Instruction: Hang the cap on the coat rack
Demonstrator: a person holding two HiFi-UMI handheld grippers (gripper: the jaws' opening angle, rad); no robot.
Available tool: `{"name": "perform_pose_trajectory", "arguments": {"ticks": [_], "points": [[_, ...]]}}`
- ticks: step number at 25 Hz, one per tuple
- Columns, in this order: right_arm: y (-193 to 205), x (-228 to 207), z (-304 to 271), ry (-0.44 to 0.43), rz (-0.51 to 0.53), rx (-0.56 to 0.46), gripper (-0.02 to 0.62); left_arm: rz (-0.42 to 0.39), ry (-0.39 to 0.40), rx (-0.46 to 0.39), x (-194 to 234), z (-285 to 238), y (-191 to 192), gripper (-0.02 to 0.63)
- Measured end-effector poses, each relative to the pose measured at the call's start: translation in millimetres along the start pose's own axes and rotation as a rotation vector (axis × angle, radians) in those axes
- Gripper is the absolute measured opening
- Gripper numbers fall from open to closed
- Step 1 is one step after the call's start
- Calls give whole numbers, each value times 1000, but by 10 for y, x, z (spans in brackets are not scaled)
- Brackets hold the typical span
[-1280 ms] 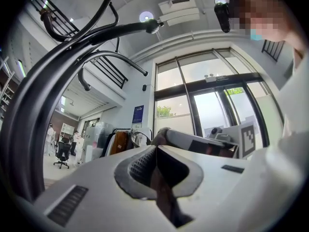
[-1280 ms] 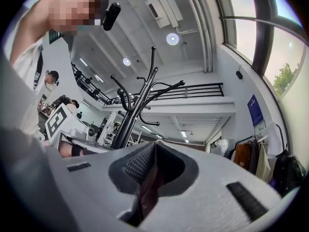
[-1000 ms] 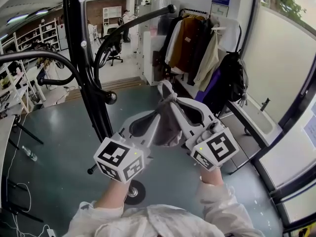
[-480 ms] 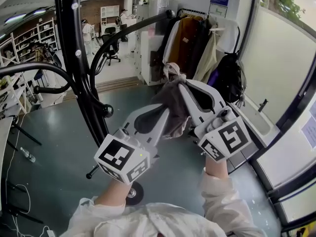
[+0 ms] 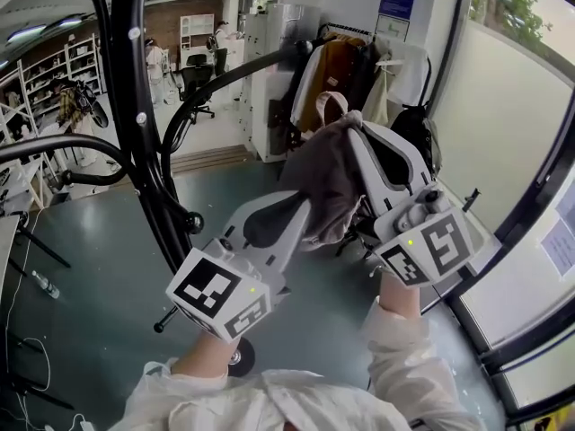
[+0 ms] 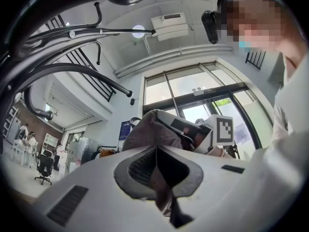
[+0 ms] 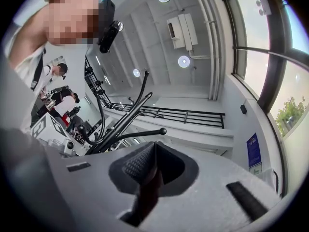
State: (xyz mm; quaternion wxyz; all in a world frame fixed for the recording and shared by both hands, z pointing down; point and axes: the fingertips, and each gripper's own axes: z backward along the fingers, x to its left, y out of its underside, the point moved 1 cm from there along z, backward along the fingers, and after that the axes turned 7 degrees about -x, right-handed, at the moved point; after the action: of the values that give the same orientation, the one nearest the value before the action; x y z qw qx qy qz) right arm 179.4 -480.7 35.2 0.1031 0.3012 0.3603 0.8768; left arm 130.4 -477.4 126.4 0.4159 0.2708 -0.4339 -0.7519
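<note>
A grey-brown cap (image 5: 325, 176) hangs in the air between my two grippers in the head view. My left gripper (image 5: 308, 212) is shut on its lower edge, and the cloth (image 6: 161, 190) is pinched between its jaws. My right gripper (image 5: 356, 126) is shut on the cap's top, with dark cloth (image 7: 147, 190) in its jaws. The black coat rack (image 5: 137, 106) stands left of the cap. One curved arm of the rack ends in a ball (image 5: 299, 50) just above and behind the cap. The right gripper view shows that rack (image 7: 120, 124) ahead.
A clothes rail with jackets (image 5: 346, 74) and a black backpack (image 5: 420, 142) stands behind the cap. A glass wall with dark frames (image 5: 535, 151) runs along the right. The rack's lower hook (image 5: 190, 223) and base (image 5: 239, 357) sit near my left arm. A bottle (image 5: 45, 284) lies on the floor.
Both grippers have raised the cap and carried it slightly right. The right gripper rose more, so the cap now hangs higher, closer to the rack's curved arm.
</note>
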Motion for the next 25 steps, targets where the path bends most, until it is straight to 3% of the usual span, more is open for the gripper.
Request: {"name": "perform_pose_trajectory", "arguments": {"ticks": [17, 25], "points": [[-661, -193, -319, -32, 56, -161, 15, 7, 37, -25, -122, -159, -195, 17], [-775, -169, -309, -69, 22, -222, 15, 13, 26, -14, -138, -133, -184, 17]]}}
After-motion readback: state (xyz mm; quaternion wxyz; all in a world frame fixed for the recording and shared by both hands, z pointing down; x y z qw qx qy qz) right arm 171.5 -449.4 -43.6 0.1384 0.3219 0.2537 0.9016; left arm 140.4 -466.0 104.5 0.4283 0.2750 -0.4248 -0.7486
